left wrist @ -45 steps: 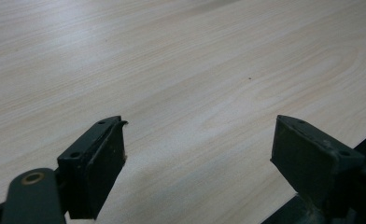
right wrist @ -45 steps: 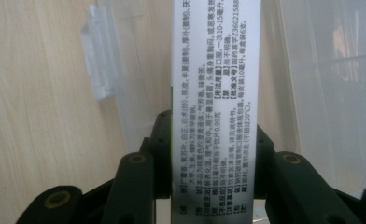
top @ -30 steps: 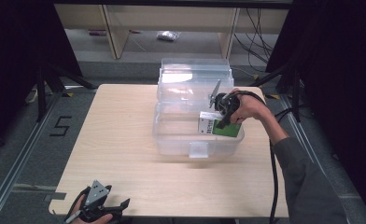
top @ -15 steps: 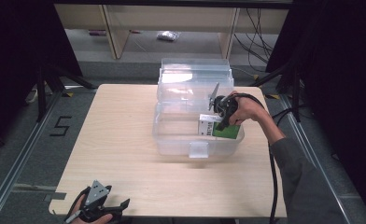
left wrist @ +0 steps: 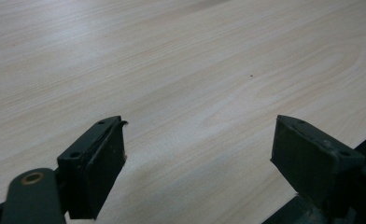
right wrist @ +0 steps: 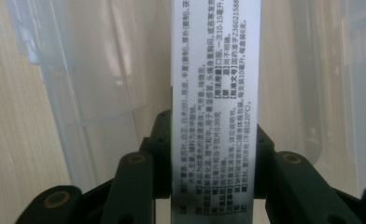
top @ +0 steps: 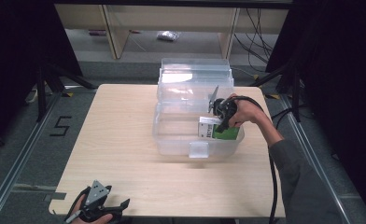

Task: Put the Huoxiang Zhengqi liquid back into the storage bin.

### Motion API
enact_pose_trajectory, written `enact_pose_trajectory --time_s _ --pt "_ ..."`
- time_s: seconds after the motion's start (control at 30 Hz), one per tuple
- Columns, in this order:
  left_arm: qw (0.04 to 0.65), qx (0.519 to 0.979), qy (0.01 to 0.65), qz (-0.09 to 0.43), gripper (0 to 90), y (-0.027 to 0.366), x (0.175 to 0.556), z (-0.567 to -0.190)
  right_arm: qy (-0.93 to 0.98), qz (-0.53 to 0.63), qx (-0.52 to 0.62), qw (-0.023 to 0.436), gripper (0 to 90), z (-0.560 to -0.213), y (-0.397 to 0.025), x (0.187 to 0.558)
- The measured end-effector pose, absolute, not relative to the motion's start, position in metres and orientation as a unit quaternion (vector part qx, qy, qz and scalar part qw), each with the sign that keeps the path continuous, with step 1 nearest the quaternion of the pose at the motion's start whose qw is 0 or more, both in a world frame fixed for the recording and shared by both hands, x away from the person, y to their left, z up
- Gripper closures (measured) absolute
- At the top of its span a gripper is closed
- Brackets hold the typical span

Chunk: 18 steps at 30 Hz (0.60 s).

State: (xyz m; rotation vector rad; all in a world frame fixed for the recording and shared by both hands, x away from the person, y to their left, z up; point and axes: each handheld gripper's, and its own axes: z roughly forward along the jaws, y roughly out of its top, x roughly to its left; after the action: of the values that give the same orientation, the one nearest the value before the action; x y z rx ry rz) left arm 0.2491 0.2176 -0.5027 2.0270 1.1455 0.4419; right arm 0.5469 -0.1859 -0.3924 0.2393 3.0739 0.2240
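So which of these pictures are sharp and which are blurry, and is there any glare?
High view: soft overall, with a bright glare patch on the clear plastic box. Left gripper view: the table grain is fairly sharp, while the left gripper fingers look darker and softer. Right gripper view: the printed text on the carton held by the right gripper blurs toward the bottom.

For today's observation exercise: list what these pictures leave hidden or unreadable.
- Green-and-white cardboard box: underside hidden by the clear plastic bin, high view.
- Its ends: cut off by frame edges, right gripper view.
- Right hand-held gripper: fingertips hidden by the hand.
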Motion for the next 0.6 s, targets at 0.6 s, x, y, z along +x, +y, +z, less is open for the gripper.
enact_pose_trajectory --time_s 0.6 --pt "0.373 0.793 0.449 0.177 16.7 0.218 0.25 -0.503 0.993 0.056 0.103 0.017 63.9 -0.404 -0.19 0.545"
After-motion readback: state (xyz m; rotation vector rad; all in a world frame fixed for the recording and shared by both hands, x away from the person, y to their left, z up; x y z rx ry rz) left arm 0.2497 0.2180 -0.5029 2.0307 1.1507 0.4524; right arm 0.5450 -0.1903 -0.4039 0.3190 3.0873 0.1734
